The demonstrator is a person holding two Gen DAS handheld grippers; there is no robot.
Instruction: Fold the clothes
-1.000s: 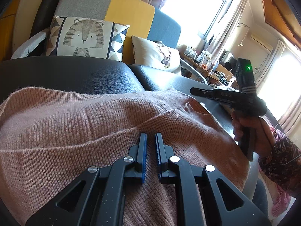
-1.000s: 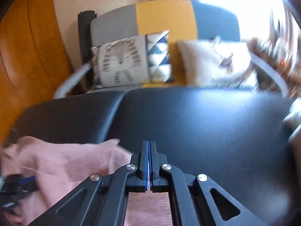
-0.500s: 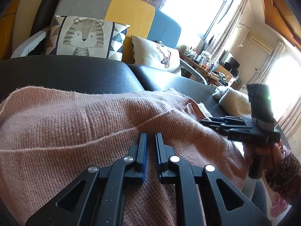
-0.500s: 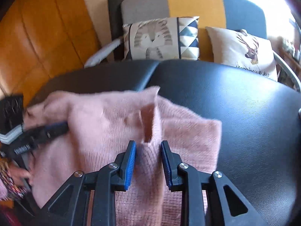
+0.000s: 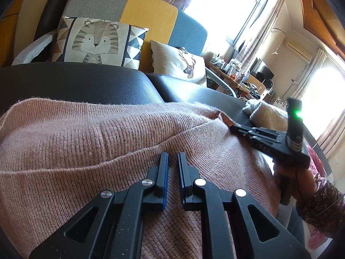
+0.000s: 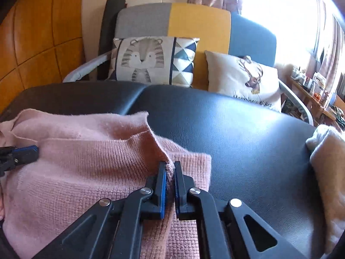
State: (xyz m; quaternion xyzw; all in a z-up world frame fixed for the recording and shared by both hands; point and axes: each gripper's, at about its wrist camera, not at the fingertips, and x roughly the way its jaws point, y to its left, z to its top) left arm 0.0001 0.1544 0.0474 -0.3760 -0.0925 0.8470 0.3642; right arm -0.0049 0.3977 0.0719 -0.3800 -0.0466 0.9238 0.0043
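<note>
the pink sweater (image 6: 86,172) lies spread on the black leather bench (image 6: 248,142), covering its left part in the right wrist view, with one layer folded over another. the right gripper (image 6: 170,168) has its jaws nearly together, pinching a ridge of sweater knit at the folded layer's corner, at 6 o'clock in its own view. the left gripper (image 5: 173,161) shows a narrow gap; its fingers (image 5: 163,172) lie on the sweater just below a fold edge, and whether fabric is caught between them cannot be told. in the left wrist view the right gripper (image 5: 235,127) sits at 3 o'clock, carried by a hand (image 5: 299,179) in a patterned sleeve (image 5: 319,205). a cream garment (image 6: 327,172) rests on the bench at 3 o'clock, apart from the sweater. beyond the bench at 12 o'clock stands a chair (image 6: 194,23) holding a tiger cushion (image 6: 151,60) and a deer cushion (image 6: 243,79) side by side. no container is in view.
</note>
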